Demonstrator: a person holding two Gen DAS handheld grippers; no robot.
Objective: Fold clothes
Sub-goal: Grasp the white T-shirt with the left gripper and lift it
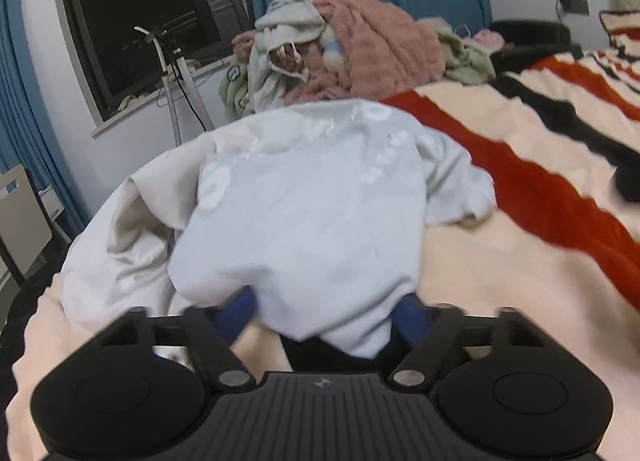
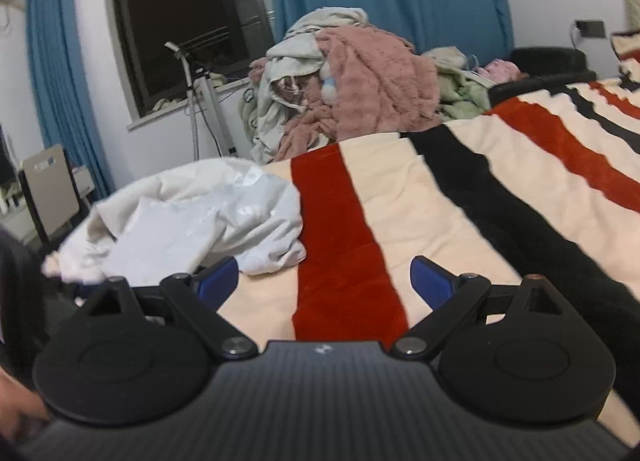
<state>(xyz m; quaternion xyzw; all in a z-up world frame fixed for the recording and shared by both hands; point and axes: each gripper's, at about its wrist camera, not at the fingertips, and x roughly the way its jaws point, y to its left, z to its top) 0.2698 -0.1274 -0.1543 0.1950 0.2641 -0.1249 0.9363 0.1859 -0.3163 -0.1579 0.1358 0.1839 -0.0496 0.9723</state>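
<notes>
Black housing of the left tool fills the near edge of its view, with the pale garment draped over and between its 2 blue fingers; whether the pads pinch the cloth cannot be told. That garment lies crumpled on the striped bed cover, straight ahead of the left tool and off to the left of the right tool, so the left hand is nearer. The right tool stands open and empty over a red stripe. Behind the bed, a heap of clothes waits; no containers show.
</notes>
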